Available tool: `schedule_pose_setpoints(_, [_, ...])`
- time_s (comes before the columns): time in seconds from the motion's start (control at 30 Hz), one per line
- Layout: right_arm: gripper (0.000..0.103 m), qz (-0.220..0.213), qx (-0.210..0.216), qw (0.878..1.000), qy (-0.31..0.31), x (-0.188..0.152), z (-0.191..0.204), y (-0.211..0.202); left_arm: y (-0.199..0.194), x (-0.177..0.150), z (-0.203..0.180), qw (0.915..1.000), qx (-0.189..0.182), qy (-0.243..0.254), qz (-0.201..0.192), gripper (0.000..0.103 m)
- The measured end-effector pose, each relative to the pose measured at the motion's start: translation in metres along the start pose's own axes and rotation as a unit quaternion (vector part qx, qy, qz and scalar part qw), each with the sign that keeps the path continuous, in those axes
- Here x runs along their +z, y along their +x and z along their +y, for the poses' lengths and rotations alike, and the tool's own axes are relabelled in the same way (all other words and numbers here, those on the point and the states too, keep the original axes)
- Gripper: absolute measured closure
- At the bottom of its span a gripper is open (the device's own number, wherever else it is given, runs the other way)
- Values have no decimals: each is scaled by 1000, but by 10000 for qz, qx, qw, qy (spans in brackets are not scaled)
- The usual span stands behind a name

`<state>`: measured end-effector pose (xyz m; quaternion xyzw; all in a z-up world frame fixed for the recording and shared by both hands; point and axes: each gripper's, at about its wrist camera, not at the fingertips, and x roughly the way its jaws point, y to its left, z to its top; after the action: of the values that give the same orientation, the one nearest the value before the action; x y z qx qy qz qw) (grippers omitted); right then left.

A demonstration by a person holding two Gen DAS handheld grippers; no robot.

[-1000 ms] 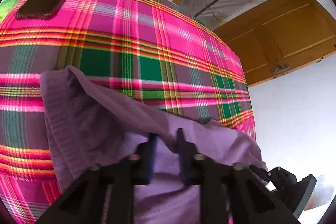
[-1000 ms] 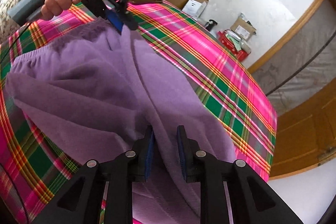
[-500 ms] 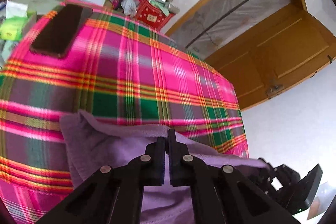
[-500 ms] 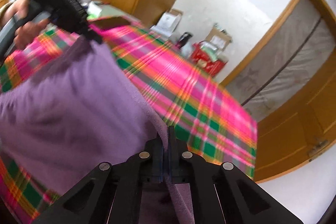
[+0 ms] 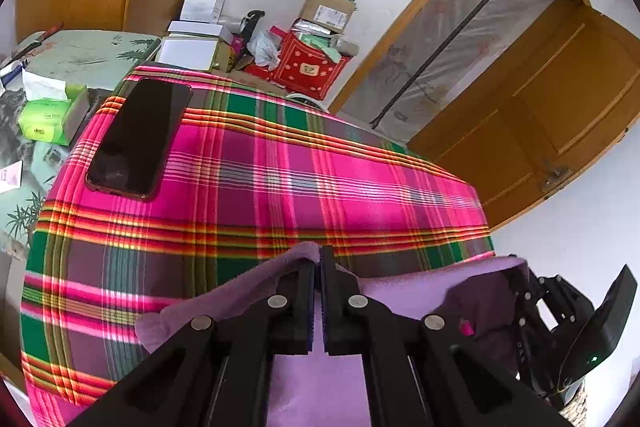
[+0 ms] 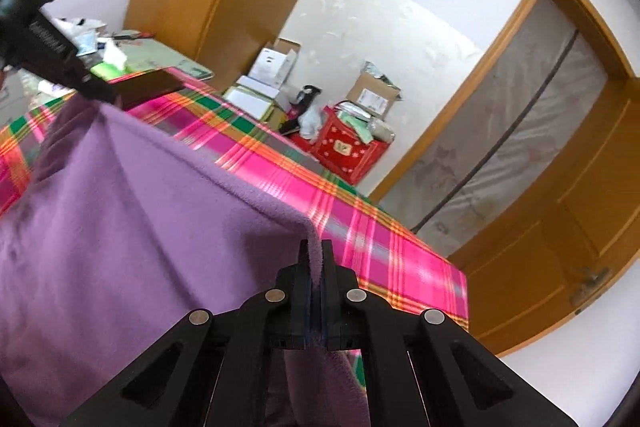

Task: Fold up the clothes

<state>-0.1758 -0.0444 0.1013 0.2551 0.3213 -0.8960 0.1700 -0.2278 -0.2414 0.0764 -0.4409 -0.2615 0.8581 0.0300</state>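
Item: purple fleece garment (image 6: 132, 227), what kind unclear, held up by two handheld grippers over a table spread with a pink, green and orange plaid tablecloth (image 5: 280, 179)

Left gripper (image 5: 317, 291): jaws clenched on the garment's upper edge, fabric pinched between the pads and bulging over their tips. Judged purpose: to hold one end of that edge while the other hand holds the far end

Right gripper (image 6: 315, 283): jaws clenched on a peaked corner of the same edge; cloth runs down between the pads and hangs below them. The edge between the two grips is pulled into a fairly straight line, which suits carrying a half over for a fold or shaking the piece flat; which of the two cannot be told

Position of garment: raised at the near side of the table, its lower part draping toward the cloth; whether it touches the table is hidden

Left wrist view only: a dark smartphone (image 5: 138, 137) lying flat at the far left corner of the tablecloth; a green tissue pack (image 5: 44, 119) on a side surface to the left; the right gripper's body at the right edge, behind the fabric

Right wrist view only: the broad face of the garment, smooth with a few diagonal creases; the left gripper's body at far left, gripping the other corner

Both views: cardboard boxes (image 5: 328, 11) and a red crate (image 6: 348, 147) against the far wall, wooden door at right
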Motion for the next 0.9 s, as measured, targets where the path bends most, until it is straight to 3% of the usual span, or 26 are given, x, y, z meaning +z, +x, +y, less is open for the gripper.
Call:
schedule_pose_setpoints(0.2, [100, 263, -78, 9995, 146, 10, 3, 36, 26, 5, 7, 9998, 161, -84, 126, 101])
schedule_pose_setpoints(0.43, [100, 689, -59, 9976, -52, -5, 22, 67, 38, -9, 19, 9992, 143, 48, 378, 99])
schedule_pose_setpoints(0.57, [96, 765, -51, 9970, -67, -9, 26, 63, 21, -20, 23, 9984, 339, 312, 341, 85])
schedule_pose_setpoints(0.9, [89, 234, 327, 9988, 282, -5, 35, 3, -29, -86, 47, 9973, 132, 290, 654, 79])
